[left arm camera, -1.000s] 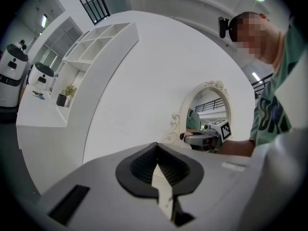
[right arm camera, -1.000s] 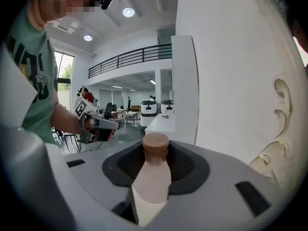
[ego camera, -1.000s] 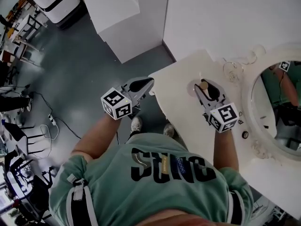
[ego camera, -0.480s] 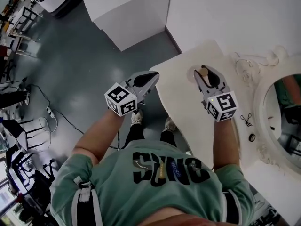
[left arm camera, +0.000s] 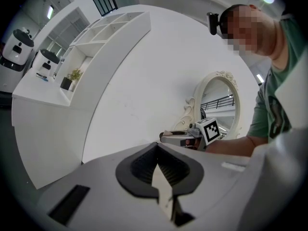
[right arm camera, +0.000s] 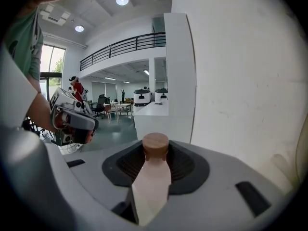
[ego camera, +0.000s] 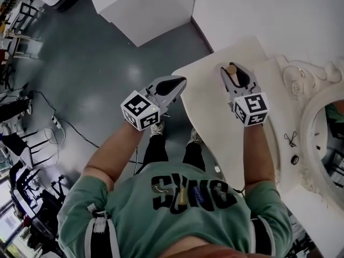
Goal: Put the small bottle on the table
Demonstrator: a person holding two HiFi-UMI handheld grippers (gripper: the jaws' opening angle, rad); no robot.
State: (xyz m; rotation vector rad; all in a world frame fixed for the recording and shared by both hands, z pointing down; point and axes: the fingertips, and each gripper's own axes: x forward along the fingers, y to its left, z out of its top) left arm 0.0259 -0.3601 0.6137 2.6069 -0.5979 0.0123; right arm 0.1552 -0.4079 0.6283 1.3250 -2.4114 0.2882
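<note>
Step in hand, as I read it: placing, with the bottle not yet released. Your right gripper (ego camera: 232, 73) is clamped on the small bottle (right arm camera: 153, 177), pads pressing its pale body on both sides and the wooden cap (right arm camera: 156, 146) poking out past the fingertips, away from you. The gripper hangs over the white table (ego camera: 207, 109), toward its far left corner and close to the edge, well left of the ornate mirror (ego camera: 317, 112). No view shows whether the bottle touches the tabletop.

Your left gripper (ego camera: 173, 85) has its jaws together on nothing. It sits off the table's left edge, over the floor, and plays no part here.

Next move, my call: the bottle lies along the jaws rather than upright, so tip the right gripper until the base faces down, lower it to the surface, then spread the jaws and back off straight. Place it a bit further in from that corner, because a narrow bottle set there could topple over the edge.
</note>
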